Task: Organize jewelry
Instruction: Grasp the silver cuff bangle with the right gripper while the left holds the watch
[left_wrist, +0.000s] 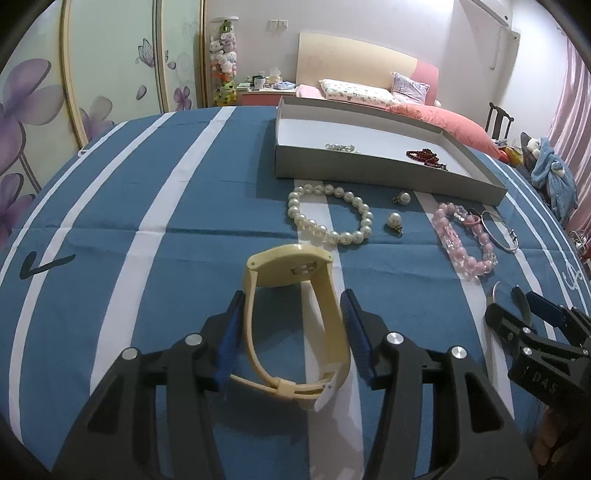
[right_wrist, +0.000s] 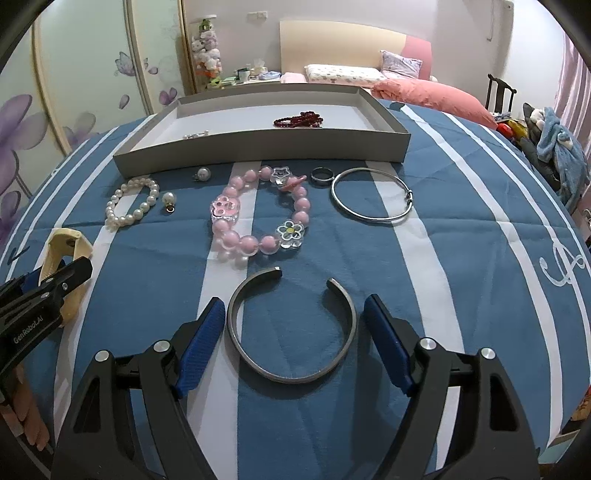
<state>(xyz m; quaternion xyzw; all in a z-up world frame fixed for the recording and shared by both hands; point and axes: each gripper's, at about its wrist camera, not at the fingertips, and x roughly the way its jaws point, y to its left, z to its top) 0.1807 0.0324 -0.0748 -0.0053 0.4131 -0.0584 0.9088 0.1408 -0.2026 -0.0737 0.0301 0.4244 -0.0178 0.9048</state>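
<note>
While only a red bead bracelet (right_wrist: 298, 119) and a small clear one (right_wrist: 195, 136) lie in the gray tray (right_wrist: 258, 147), most jewelry waits on the bedspread (right_wrist: 461, 258), with the left gripper (left_wrist: 293, 325) open around the cream watch (left_wrist: 295, 314) and the right gripper (right_wrist: 293, 343) open around the dark cuff (right_wrist: 291, 328).

A cream watch (left_wrist: 291, 317) stands on its strap on the striped bench; a grey open cuff bangle (right_wrist: 291, 328) lies flat.
</note>
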